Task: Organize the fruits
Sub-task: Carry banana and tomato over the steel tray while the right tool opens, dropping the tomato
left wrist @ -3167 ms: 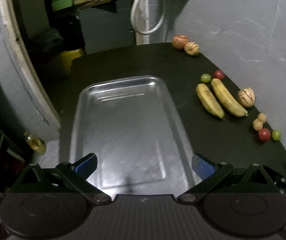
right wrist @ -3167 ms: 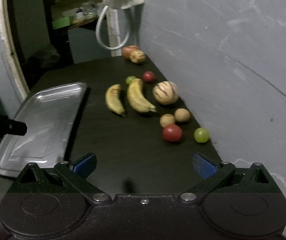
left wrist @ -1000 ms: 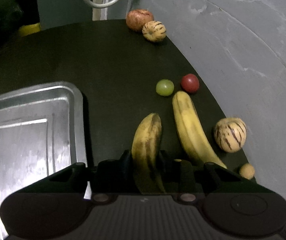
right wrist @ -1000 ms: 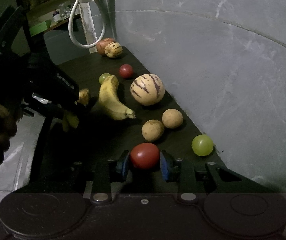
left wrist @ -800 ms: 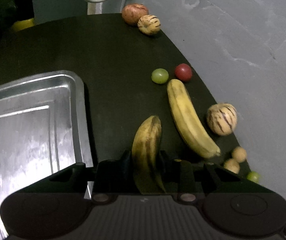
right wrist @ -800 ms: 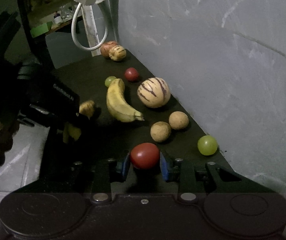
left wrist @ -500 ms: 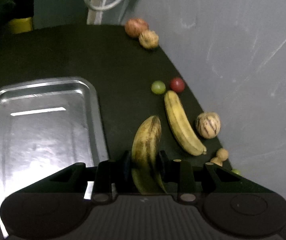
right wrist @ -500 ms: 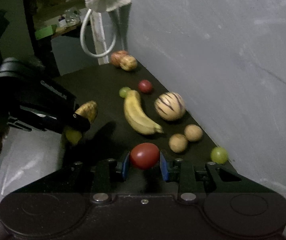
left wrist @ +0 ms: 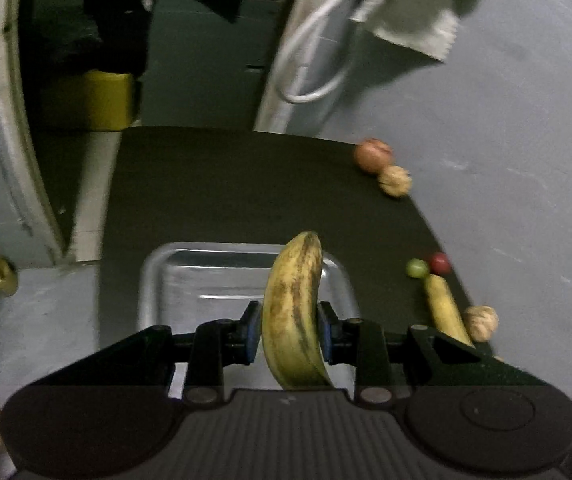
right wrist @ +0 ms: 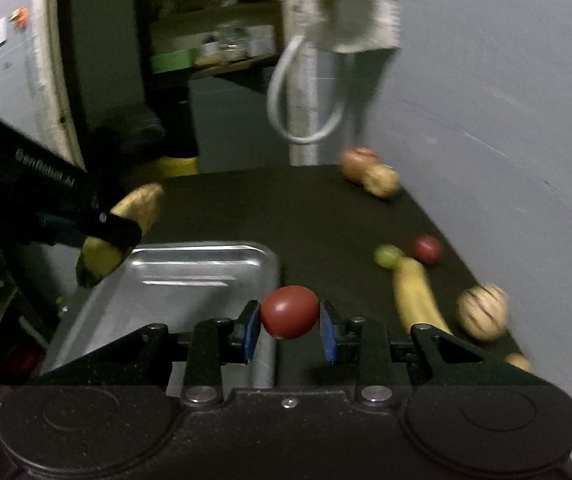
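My left gripper (left wrist: 289, 334) is shut on a spotted yellow banana (left wrist: 294, 312), held up over the metal tray (left wrist: 206, 276). In the right wrist view that same banana (right wrist: 134, 216) hangs above the tray's (right wrist: 190, 276) left rim. My right gripper (right wrist: 289, 330) is shut on a red tomato (right wrist: 289, 317), held just over the tray's right edge. On the dark table (left wrist: 226, 192) lie a second banana (right wrist: 416, 296), a striped melon (right wrist: 482, 316), a green fruit (right wrist: 386, 256) and a small red fruit (right wrist: 428, 249).
An apple (left wrist: 372, 155) and a small striped fruit (left wrist: 395, 181) sit at the table's far right corner by the grey wall (left wrist: 526, 160). A white hose loop (left wrist: 310, 60) and a cloth (left wrist: 414, 20) hang behind. A yellow container (left wrist: 94, 98) stands beyond the table's far edge.
Both grippers shut on fruit, then lifted and swung left. The left one carried its banana from beside the other banana to over the tray; the right one brought the tomato to the tray's edge.
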